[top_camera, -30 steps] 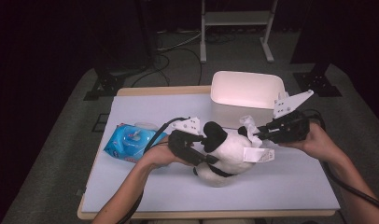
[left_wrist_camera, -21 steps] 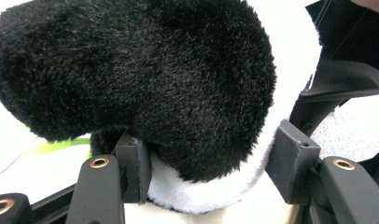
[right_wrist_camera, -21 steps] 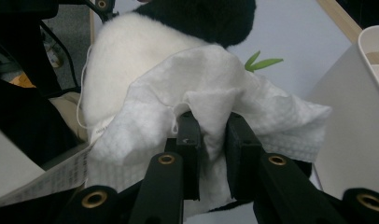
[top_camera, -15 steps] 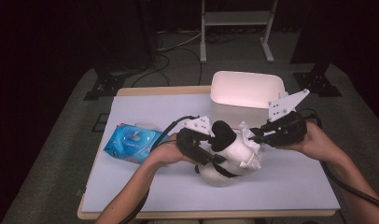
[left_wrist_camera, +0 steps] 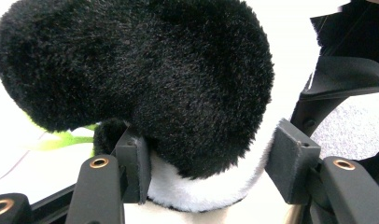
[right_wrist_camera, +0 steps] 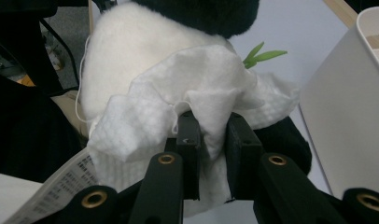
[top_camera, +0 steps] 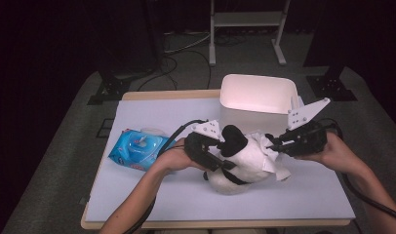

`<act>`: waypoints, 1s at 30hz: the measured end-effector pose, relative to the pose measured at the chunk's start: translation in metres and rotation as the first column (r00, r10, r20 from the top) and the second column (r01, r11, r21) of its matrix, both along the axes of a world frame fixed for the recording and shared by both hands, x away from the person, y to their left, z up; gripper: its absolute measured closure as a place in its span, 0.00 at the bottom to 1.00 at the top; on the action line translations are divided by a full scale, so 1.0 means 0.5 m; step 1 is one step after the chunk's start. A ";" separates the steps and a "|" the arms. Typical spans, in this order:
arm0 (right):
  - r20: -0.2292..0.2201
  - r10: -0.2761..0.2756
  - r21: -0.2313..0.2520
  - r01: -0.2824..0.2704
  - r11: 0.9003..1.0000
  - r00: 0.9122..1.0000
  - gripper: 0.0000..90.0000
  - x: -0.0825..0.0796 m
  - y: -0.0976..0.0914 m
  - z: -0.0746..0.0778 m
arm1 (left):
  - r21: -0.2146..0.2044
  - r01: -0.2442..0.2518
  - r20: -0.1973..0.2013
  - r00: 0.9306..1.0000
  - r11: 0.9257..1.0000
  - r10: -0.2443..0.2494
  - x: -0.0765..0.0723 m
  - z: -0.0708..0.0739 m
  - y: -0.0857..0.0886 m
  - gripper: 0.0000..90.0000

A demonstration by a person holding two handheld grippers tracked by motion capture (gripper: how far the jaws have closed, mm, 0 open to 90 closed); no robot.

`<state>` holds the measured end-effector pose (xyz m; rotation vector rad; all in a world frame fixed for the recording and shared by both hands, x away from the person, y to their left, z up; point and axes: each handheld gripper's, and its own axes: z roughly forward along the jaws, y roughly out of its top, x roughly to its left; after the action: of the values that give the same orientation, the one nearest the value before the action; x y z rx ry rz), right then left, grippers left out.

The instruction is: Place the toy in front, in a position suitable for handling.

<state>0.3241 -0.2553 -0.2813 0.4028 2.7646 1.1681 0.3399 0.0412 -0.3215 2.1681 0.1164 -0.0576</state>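
Right gripper (right_wrist_camera: 208, 140) pinches wet wipe (right_wrist_camera: 197, 88), left gripper (left_wrist_camera: 215, 158) loosely brackets plush panda's (top_camera: 240, 163) limb (unclamped); panda may roll under wiping.

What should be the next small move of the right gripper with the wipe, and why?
Probably a short stroke of the white wipe across the panda toy's white fur. The right gripper is shut on a fold of the wipe, which already lies against the toy, and the left gripper has the toy's black ear between its jaws, so the toy seems steadied for wiping.
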 end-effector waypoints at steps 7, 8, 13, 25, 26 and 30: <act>0.013 -0.006 0.008 0.006 1.000 1.000 0.85 -0.001 0.000 0.006 | 0.018 -0.002 0.004 1.000 1.000 0.002 0.003 0.014 -0.001 0.45; 0.018 -0.003 0.006 0.003 1.000 1.000 0.85 0.000 0.001 0.008 | 0.020 -0.001 0.008 1.000 1.000 0.001 0.003 0.016 0.000 0.45; 0.019 0.001 0.008 -0.001 1.000 1.000 0.85 0.001 0.008 0.010 | 0.042 0.001 0.012 1.000 0.999 -0.001 0.001 0.022 -0.002 0.45; 0.038 0.013 0.026 -0.014 1.000 0.999 0.85 0.004 0.026 0.029 | 0.076 0.006 0.023 1.000 0.997 -0.008 0.001 0.028 -0.030 0.45; 0.040 0.011 0.030 -0.012 0.999 0.999 0.85 0.005 0.025 0.029 | 0.077 0.006 0.025 1.000 0.997 -0.008 0.002 0.030 -0.031 0.45; 0.033 0.012 0.043 -0.014 0.999 0.999 0.85 0.008 0.025 0.030 | 0.093 0.021 0.030 0.999 0.995 -0.024 -0.001 0.032 -0.044 0.45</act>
<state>0.3282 -0.2429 -0.2665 0.3672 2.7226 1.2282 0.3396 0.0189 -0.3056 2.2625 0.0784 -0.0322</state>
